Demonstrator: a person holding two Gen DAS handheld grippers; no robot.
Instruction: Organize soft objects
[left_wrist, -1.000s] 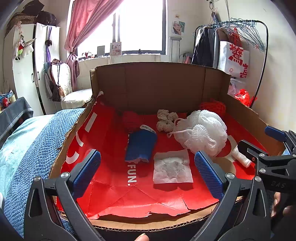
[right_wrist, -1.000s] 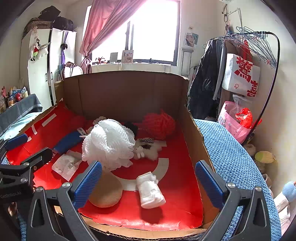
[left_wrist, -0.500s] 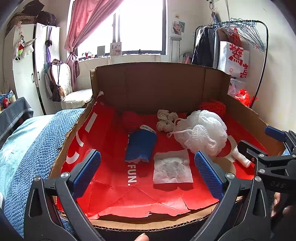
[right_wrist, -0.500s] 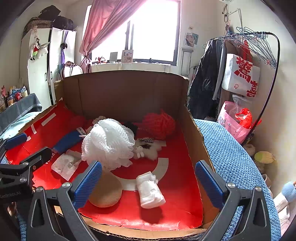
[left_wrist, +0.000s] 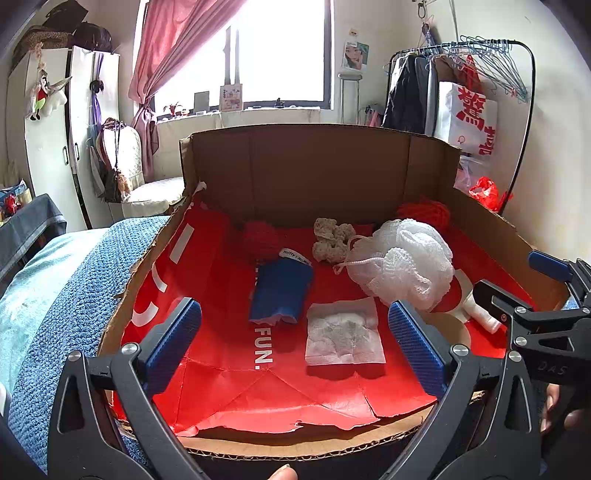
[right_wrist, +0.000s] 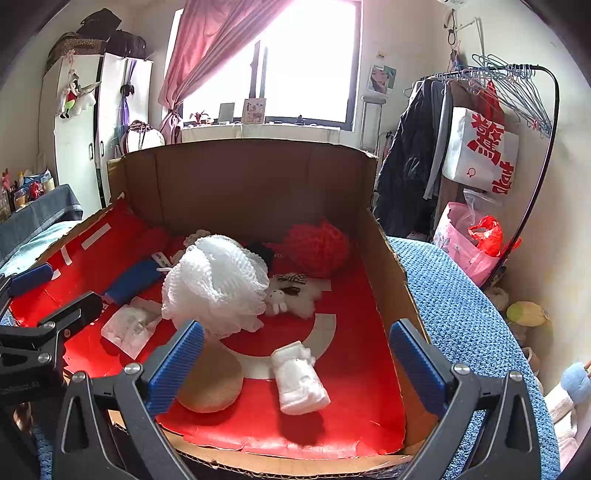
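Open-topped brown cardboard box (left_wrist: 321, 173), lined with creased red paper, holding a frilly white mesh bath pouf (left_wrist: 402, 262) centrally and a rolled blue cloth (left_wrist: 280, 291) beside it; left hand-held gripper (left_wrist: 295, 332) and right hand-held gripper (right_wrist: 297, 354) both spread apart, empty.

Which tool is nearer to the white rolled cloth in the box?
The right tool. It is open just in front of the white rolled cloth, which lies between its fingers. The left tool is open farther left, before the flat white packet.
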